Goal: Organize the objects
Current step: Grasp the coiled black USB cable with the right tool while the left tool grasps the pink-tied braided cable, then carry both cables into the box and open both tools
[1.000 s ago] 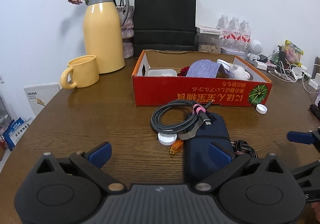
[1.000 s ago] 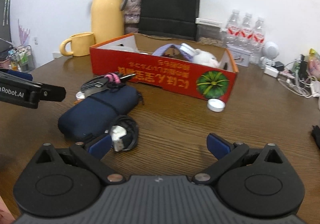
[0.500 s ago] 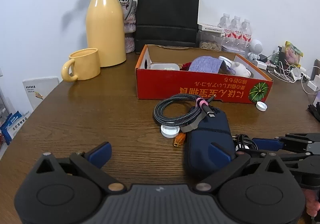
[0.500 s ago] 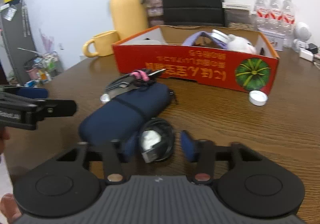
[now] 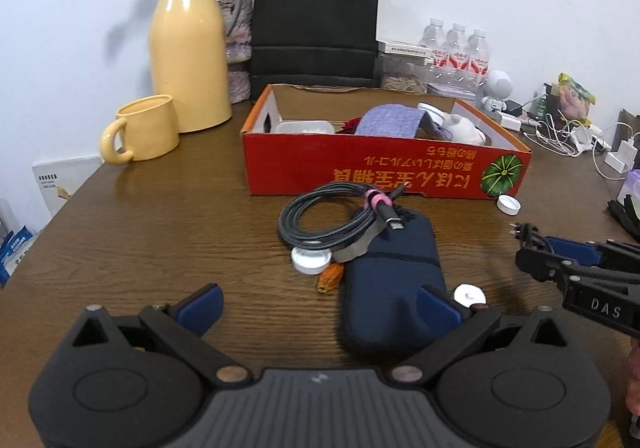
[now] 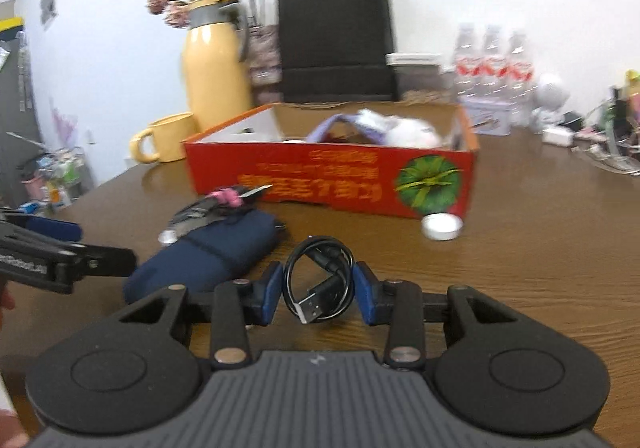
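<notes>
My right gripper (image 6: 320, 288) is shut on a coiled black USB cable (image 6: 320, 276), with both blue pads pressing its sides and the plug hanging at the front. A navy pouch (image 6: 208, 256) lies just left of it. In the left wrist view the same pouch (image 5: 392, 280) lies on the table by my open left gripper (image 5: 320, 308), its right finger over the pouch's near end. A grey braided cable (image 5: 320, 220) with a pink tie rests on the pouch's far end. The red cardboard box (image 5: 384, 176) stands behind, holding a purple cloth and a white soft toy.
White caps lie by the braided cable (image 5: 311, 260) and at the box's right corner (image 5: 509, 204); a white disc (image 5: 468, 294) sits beside the pouch. A yellow mug (image 5: 140, 128), thermos (image 5: 188, 60), black bag (image 5: 316, 20), water bottles (image 5: 456, 48) and chargers (image 5: 572, 136) line the back.
My right gripper went from wide open to shut on the black cable and carried it rightward, away from the pouch. A white disc now shows where the cable lay. The left gripper stayed put.
</notes>
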`<state>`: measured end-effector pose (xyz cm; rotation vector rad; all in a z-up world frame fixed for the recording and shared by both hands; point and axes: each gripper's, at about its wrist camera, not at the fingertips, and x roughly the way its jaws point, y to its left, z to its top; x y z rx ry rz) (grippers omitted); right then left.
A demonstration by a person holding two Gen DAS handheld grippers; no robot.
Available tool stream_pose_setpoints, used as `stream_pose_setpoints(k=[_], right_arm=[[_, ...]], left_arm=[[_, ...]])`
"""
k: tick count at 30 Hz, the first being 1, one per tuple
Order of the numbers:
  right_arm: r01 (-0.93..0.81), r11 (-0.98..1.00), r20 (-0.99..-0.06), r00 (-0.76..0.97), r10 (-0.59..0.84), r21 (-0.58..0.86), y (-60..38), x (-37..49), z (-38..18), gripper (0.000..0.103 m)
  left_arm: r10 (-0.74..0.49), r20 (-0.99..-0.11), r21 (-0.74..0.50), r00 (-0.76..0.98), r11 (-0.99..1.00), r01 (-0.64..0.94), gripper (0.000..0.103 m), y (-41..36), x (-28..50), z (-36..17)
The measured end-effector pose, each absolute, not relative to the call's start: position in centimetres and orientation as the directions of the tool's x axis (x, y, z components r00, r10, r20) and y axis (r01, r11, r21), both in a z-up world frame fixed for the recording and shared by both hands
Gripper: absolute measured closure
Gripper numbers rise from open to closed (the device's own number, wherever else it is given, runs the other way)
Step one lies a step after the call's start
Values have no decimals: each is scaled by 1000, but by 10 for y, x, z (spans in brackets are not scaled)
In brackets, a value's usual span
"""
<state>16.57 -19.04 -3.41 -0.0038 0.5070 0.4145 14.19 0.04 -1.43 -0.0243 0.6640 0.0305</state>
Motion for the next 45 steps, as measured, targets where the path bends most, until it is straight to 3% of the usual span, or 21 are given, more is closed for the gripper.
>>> stream_pose_setpoints(k=[4, 13, 19, 22, 24, 26, 45], right_arm=[[-322, 943, -472, 820, 325, 89, -203, 171, -35, 64], [-278, 957, -468, 836, 286, 86, -208, 173, -37, 64], [-273, 958, -475, 835, 279, 83, -208, 174, -38, 64], [-273, 959, -478, 833, 277, 80, -208, 174, -38, 64], [-271, 959, -482, 832, 274, 79, -207, 174, -38, 64], [-268, 960, -484, 832, 271, 79, -207, 174, -38, 64], [-265, 963, -466, 848, 253, 41, -200, 170, -35, 64]], left_arm=[[31, -605, -13, 795, 999, -49, 4, -1, 152, -14], [34, -590, -43, 807, 996, -74, 24, 0, 180, -17], [-29, -602, -100, 798, 994, -40, 50, 1, 190, -27], [-74, -586, -129, 807, 992, -3, 69, -1, 190, -27], [-116, -582, -154, 805, 988, 31, 91, -1, 190, -27], [-119, -573, -155, 811, 987, 36, 99, -1, 188, -27], [-86, -461, -106, 883, 994, 41, 100, 10, 150, 10]])
